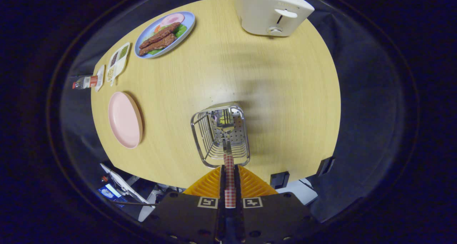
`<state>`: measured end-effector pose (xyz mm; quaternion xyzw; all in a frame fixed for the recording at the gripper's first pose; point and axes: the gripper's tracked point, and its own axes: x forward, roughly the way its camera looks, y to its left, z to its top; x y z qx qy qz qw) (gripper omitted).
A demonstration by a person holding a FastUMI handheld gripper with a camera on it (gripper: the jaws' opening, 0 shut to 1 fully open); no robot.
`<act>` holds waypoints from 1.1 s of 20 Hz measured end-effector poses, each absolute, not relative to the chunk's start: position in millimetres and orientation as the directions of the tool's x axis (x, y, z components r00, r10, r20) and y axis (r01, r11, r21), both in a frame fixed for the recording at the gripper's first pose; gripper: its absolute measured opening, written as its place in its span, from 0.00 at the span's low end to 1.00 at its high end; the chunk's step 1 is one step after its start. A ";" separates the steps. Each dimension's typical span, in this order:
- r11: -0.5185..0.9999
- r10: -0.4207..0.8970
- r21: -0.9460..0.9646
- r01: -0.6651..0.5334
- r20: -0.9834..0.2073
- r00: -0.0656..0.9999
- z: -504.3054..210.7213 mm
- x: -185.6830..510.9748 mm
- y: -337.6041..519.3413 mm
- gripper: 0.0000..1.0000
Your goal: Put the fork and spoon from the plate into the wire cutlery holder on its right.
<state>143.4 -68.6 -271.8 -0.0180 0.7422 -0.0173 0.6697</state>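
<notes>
My gripper (229,169) is shut on the red-and-white checked handle of a spoon (229,172). The spoon points straight down, and its metal bowl hangs inside the wire cutlery holder (200,140), which stands on the wooden table just ahead of the fingers. Another piece of cutlery seems to lie in the holder behind the spoon, but I cannot make out what it is. The pink plate (124,119) lies left of the holder with nothing on it.
A white toaster (271,10) stands at the table's far edge. Far left are a blue plate of food (166,33), a small divided dish (117,60) and a bottle (84,82) lying at the edge. Bare wood lies right of the holder.
</notes>
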 end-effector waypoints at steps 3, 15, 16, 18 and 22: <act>0.997 -0.056 -0.054 -0.048 -0.998 -0.041 -264.3 142.3 -63.8 0.16; 0.988 -0.019 -0.054 -0.142 -0.970 0.242 -234.2 101.6 -1.3 0.41; 0.988 -0.022 -0.061 -0.141 -0.965 0.260 -232.0 95.4 5.8 0.43; 0.984 -0.012 -0.068 -0.164 -0.946 0.324 -224.3 88.9 25.1 0.45; 0.974 -0.014 -0.133 -0.185 -0.846 0.533 -194.4 89.9 60.0 0.49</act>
